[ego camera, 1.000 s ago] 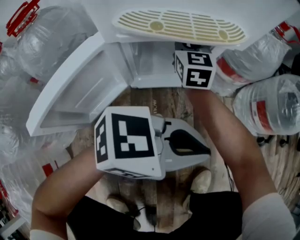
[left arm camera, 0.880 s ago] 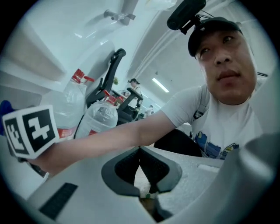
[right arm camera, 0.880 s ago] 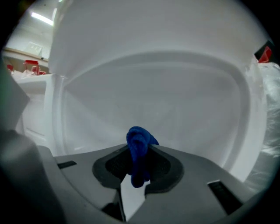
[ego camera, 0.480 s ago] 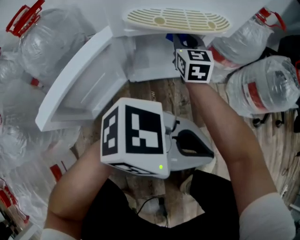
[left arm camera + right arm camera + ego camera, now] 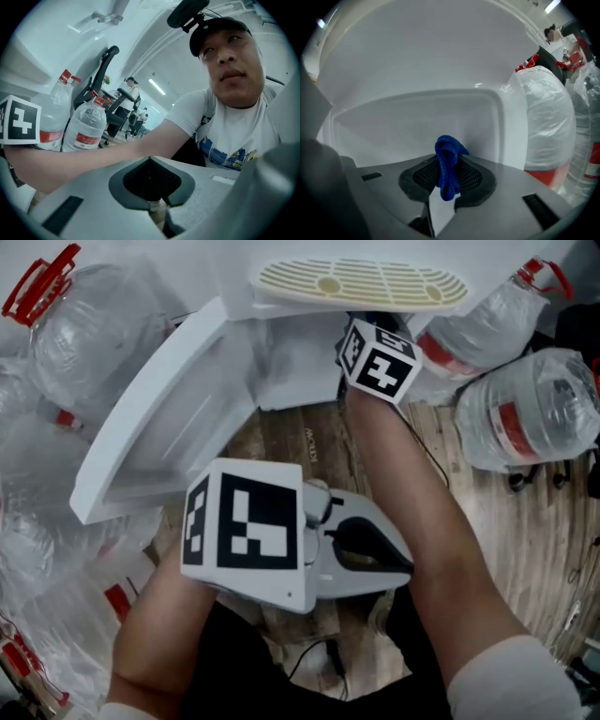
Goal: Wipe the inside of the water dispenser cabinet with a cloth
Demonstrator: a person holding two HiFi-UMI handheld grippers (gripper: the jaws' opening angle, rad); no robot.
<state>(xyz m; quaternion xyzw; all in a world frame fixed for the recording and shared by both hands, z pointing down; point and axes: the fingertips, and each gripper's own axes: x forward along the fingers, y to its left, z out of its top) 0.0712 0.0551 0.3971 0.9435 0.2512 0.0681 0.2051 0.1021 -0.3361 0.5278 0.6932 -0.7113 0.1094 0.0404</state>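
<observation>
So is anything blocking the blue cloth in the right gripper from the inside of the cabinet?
Nothing visible does. The right gripper holds the blue cloth facing the bare white cabinet wall. The door stands open at the left, and the water bottles sit off to the side.

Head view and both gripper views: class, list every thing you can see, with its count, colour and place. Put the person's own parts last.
cabinet: one, white, top centre, open
cabinet door: one, white, swung out to the left
drip grille: one, cream, slotted, above the cabinet opening
water bottles: several, clear with red caps and labels, on both sides of the cabinet; exact count unclear
floor: wooden, brown, under everything
cloth: one, blue, bunched between the right gripper's fingers
right gripper: one, grey, inside the cabinet, shut on the cloth
left gripper: one, grey, held back near the body, shut and empty
arms: two, bare, reaching up from the bottom edge
</observation>
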